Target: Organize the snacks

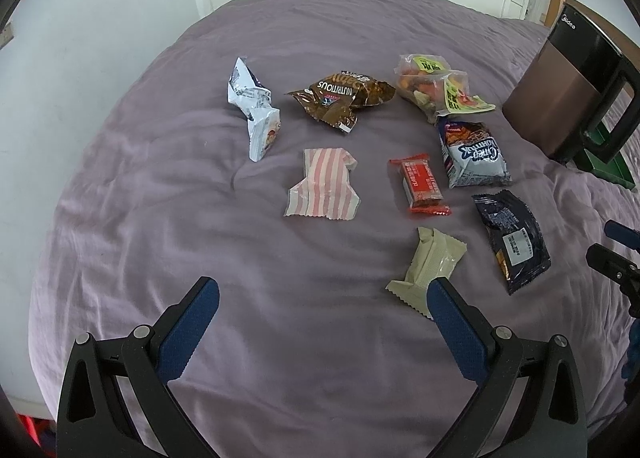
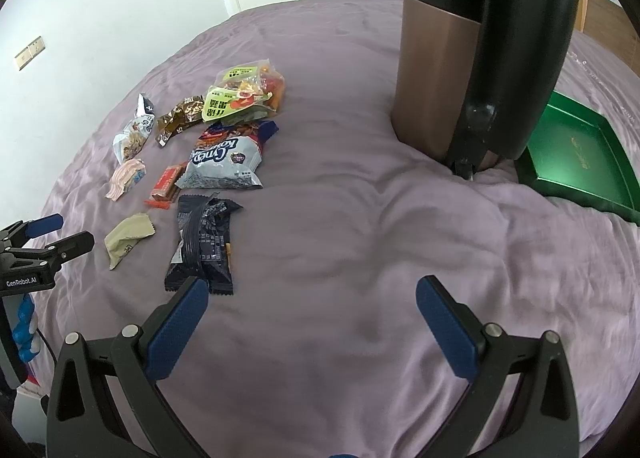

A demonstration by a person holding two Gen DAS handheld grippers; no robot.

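Several snack packets lie on a purple bedspread (image 1: 160, 218). In the left wrist view: a white bag (image 1: 256, 114), a brown bag (image 1: 340, 96), a clear mixed-snack bag (image 1: 440, 88), a white-blue bag (image 1: 472, 156), a pink striped packet (image 1: 326, 190), a red bar (image 1: 420, 186), a dark blue packet (image 1: 512, 240) and a beige packet (image 1: 428, 262). My left gripper (image 1: 322, 298) is open and empty, its right finger beside the beige packet. My right gripper (image 2: 312, 298) is open and empty, its left finger next to the dark blue packet (image 2: 204, 242). The green tray (image 2: 580, 158) lies at right.
A tall brown and black kettle (image 2: 460, 58) stands on the bed between the snacks and the green tray. White walls, doors and wardrobes lie beyond the bed. The left gripper also shows at the left edge of the right wrist view (image 2: 44, 238).
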